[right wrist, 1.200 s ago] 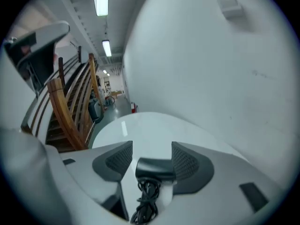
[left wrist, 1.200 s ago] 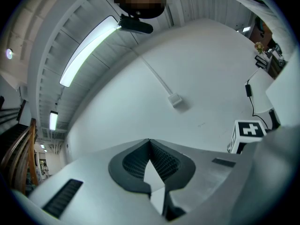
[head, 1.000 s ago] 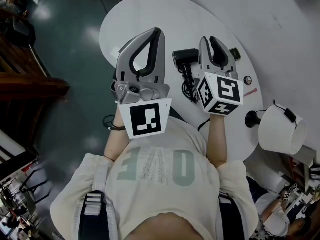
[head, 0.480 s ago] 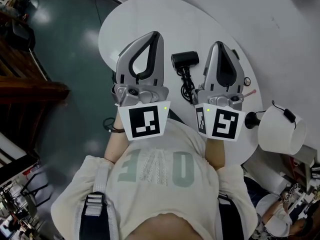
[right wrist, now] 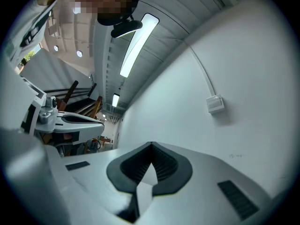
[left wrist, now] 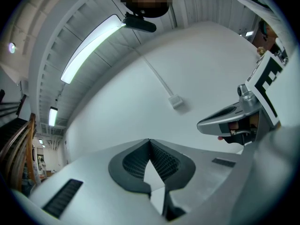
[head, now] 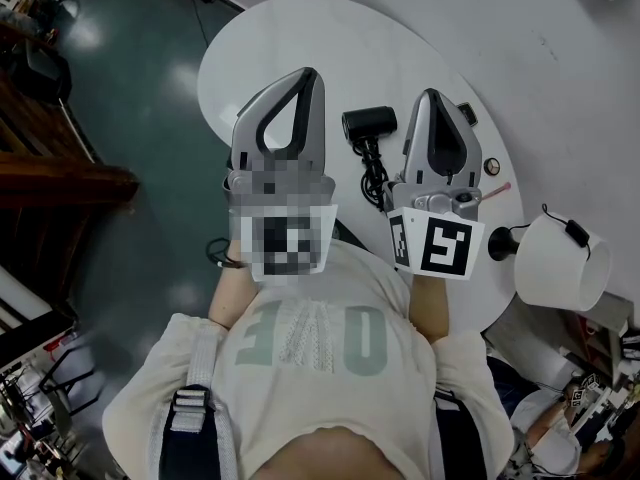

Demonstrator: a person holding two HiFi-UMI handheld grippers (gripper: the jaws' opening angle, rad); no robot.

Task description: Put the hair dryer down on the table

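Observation:
The black hair dryer [head: 368, 123] lies on the white oval table [head: 300, 38], its cord [head: 375, 173] bunched just below it. It rests between my two grippers and neither touches it. My left gripper [head: 313, 72] is held up to the dryer's left, its jaws shut on nothing. My right gripper [head: 430, 94] is held up to the dryer's right, jaws shut and empty too. In the left gripper view the jaws [left wrist: 149, 140] meet at the tip against a bare white wall. The right gripper view shows the same closed tip [right wrist: 151, 144].
A white lamp shade [head: 560, 258] on a black base [head: 503, 238] stands at the table's right edge. A pink pen [head: 500, 186], a small round object [head: 492, 166] and a dark device [head: 466, 113] lie right of the right gripper. Teal floor lies to the left.
The right gripper has closed its jaws, rolled upright and drawn back to the right, away from the hair dryer. The dryer stays on the table. The left gripper has barely moved.

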